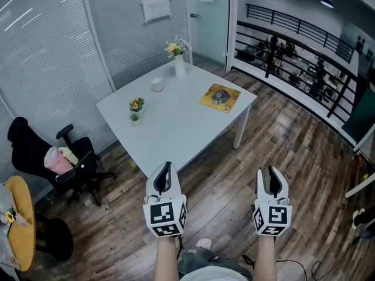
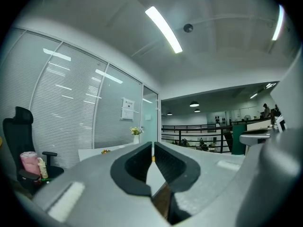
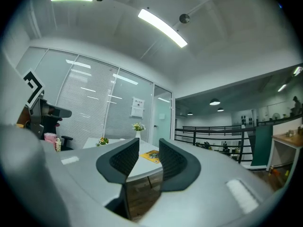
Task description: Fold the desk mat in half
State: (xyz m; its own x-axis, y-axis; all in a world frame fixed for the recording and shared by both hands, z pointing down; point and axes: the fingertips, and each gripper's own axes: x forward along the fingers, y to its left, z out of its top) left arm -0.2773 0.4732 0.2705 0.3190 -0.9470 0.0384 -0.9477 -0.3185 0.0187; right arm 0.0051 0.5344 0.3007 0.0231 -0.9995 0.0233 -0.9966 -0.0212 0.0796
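Observation:
The yellow desk mat lies flat near the far right corner of the white table. In the right gripper view the mat shows as a small yellow patch between the jaws, far ahead. Both grippers hang over the wooden floor, short of the table's near edge and touching nothing. My left gripper has its jaws nearly together with nothing in them. My right gripper holds its jaws apart, empty.
On the table stand a white vase of flowers, a small cup and a little potted plant. A black office chair and a yellow round table are at the left. A black railing runs along the right.

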